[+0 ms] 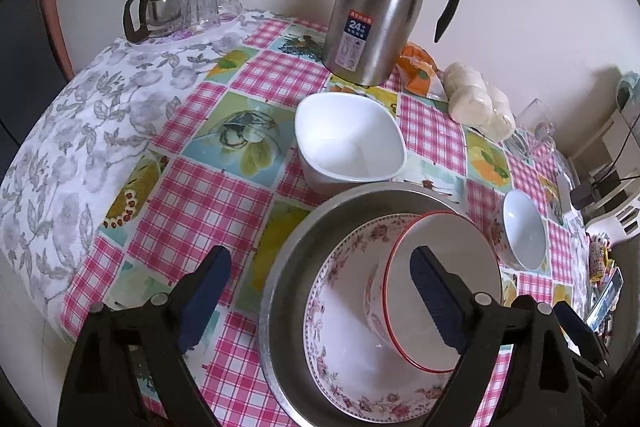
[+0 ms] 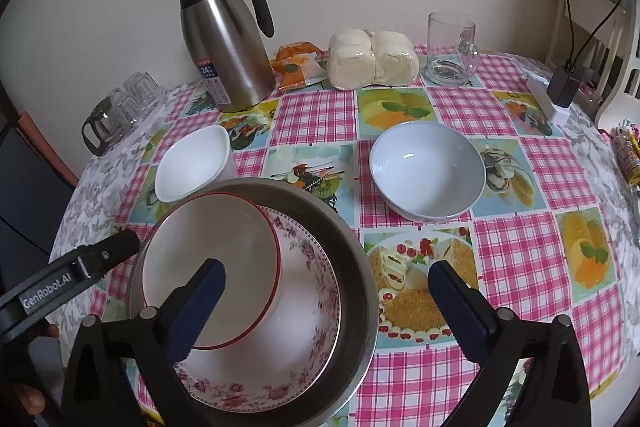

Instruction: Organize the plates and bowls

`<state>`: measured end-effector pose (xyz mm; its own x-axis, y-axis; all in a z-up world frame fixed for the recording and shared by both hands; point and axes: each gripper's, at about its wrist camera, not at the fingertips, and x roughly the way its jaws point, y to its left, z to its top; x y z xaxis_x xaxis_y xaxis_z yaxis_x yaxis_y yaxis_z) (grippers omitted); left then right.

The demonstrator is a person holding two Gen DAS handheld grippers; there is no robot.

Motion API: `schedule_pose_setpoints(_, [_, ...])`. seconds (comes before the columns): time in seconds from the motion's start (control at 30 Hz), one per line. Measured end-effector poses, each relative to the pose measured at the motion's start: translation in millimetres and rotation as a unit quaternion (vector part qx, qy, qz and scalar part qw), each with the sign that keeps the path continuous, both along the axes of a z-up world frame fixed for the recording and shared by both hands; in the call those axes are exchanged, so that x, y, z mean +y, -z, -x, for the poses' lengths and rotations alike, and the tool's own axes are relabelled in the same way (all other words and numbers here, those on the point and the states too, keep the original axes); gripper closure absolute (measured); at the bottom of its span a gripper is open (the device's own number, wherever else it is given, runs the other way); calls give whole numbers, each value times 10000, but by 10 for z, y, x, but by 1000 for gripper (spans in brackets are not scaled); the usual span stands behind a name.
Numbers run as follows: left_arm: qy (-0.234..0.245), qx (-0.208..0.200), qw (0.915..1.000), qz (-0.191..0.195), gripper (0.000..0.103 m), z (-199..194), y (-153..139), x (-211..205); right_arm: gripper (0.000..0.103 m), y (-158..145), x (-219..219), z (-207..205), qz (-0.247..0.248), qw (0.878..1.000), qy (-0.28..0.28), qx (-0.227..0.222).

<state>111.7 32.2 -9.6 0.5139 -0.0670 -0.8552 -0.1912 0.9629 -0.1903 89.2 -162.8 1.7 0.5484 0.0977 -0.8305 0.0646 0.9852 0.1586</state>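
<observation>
Plainly, with both the left gripper (image 1: 320,291) and right gripper (image 2: 326,301) spread wide and empty, the tilted red-rimmed bowl (image 2: 210,271) could be toppled inside the floral bowl (image 2: 304,327) if nudged.

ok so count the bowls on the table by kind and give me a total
Steel bowl: 1
Floral bowl: 1
Red-rimmed bowl: 1
White square bowl: 1
Pale round bowl: 1
Total: 5

Both tools match: the left gripper (image 1: 320,295) and right gripper (image 2: 326,311) wear black angular plastic frames, round silver pivot pins, and dark blue ribbed pads. White "GenRobot.AI" lettering marks the left one's side.
</observation>
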Motion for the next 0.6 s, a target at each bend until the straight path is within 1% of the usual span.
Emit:
schedule_pose_setpoints(0.17, [-22,-69,9999,-123,9,5,-9,-10,0,5,-15,-1,-5,10000,50,3])
schedule_pose_setpoints(0.43, [2,-149,9998,-142,7,-9,-35,-12,0,-41,-48,2,69,9999,129,-59])
schedule_pose_setpoints(0.6, [5,-457,9988,-188,7,-63,-166,-4,0,-90,-70,7,68,9998,127,-139])
